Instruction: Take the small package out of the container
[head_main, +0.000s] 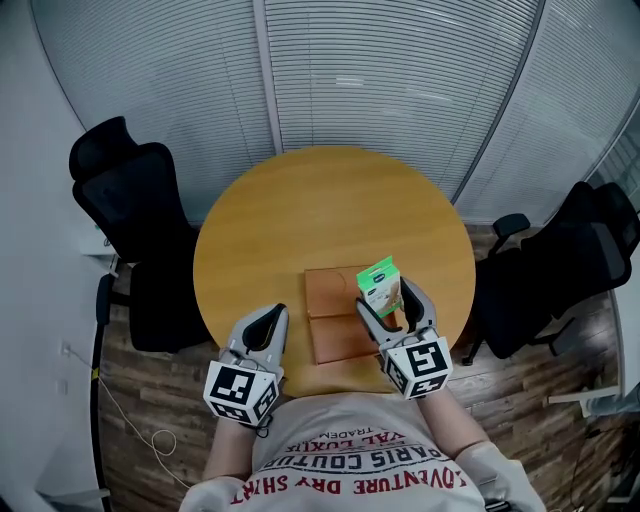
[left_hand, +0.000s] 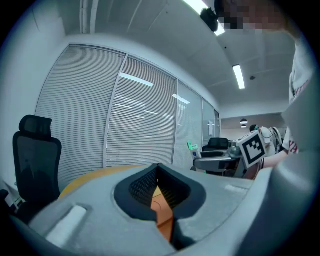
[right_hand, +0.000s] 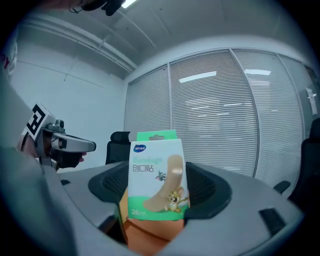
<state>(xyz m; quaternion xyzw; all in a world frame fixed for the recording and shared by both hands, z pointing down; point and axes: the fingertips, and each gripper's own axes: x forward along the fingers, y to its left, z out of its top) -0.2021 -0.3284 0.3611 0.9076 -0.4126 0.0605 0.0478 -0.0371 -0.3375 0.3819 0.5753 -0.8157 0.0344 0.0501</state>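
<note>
My right gripper (head_main: 389, 297) is shut on a small green and white bandage package (head_main: 380, 286), held upright above the brown flat container (head_main: 335, 318) on the round wooden table (head_main: 300, 215). In the right gripper view the package (right_hand: 156, 174) stands between the jaws with the brown container (right_hand: 150, 235) below it. My left gripper (head_main: 262, 330) rests shut at the table's near edge, left of the container, holding nothing. In the left gripper view its jaws meet with the brown container (left_hand: 162, 220) seen through the gap, and the package (left_hand: 192, 146) shows far right.
Black office chairs stand left (head_main: 135, 205) and right (head_main: 560, 265) of the table. Window blinds (head_main: 380, 70) run behind it. A white cable (head_main: 140, 425) lies on the wooden floor at the left. The person's shirt (head_main: 350, 465) fills the bottom edge.
</note>
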